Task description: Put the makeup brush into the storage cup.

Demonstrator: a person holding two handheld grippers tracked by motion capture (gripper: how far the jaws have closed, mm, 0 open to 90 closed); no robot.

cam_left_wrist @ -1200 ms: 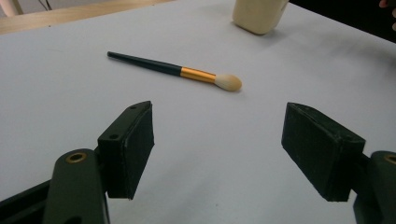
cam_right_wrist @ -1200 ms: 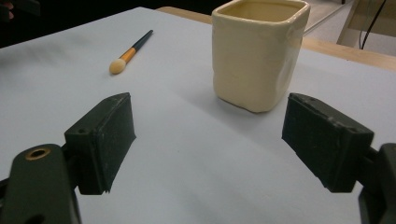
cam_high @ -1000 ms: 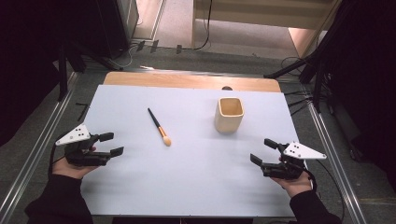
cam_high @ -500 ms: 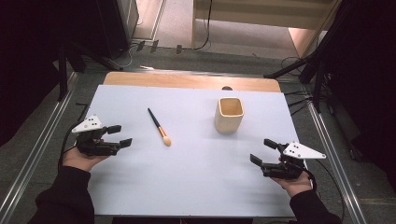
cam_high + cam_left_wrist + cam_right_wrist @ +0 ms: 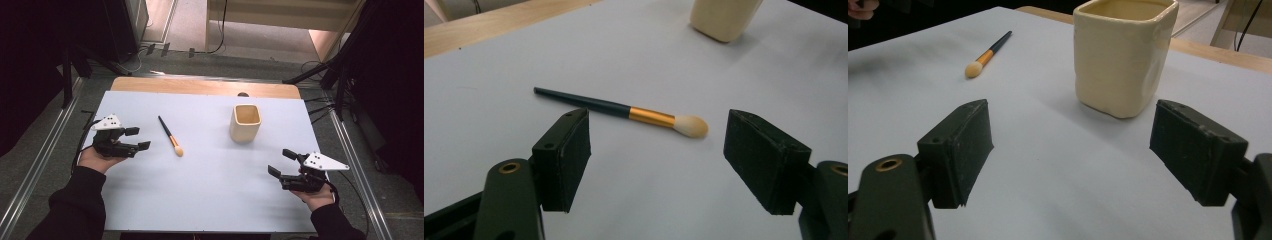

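1. My left claw (image 5: pixel 134 139) sits at the left of the tabletop (image 5: pixel 210 195), jaws spread wide and holding nothing. I keep it low and pointed at the brush, so that in the left gripper view the brush lies just beyond the gap between the jaws.

2. The brush (image 5: pixel 170 136) lies flat on the tabletop just right of the left claw, apart from it, with its dark handle pointing away from me and its pale tip (image 5: pixel 691 125) toward me. Lying free like this, it looks easy to pinch across the handle or the gold band (image 5: pixel 651 117).

3. The cup (image 5: pixel 245 122) stands upright right of centre, open mouth up, well apart from the brush. I judge it the likely place for the brush, since it is empty as far as I can see.

4. My right claw (image 5: pixel 281 164) rests at the near right, jaws spread too and empty. It faces the cup, which stands beyond its jaws in the right gripper view, so I could steady the cup with it if needed.
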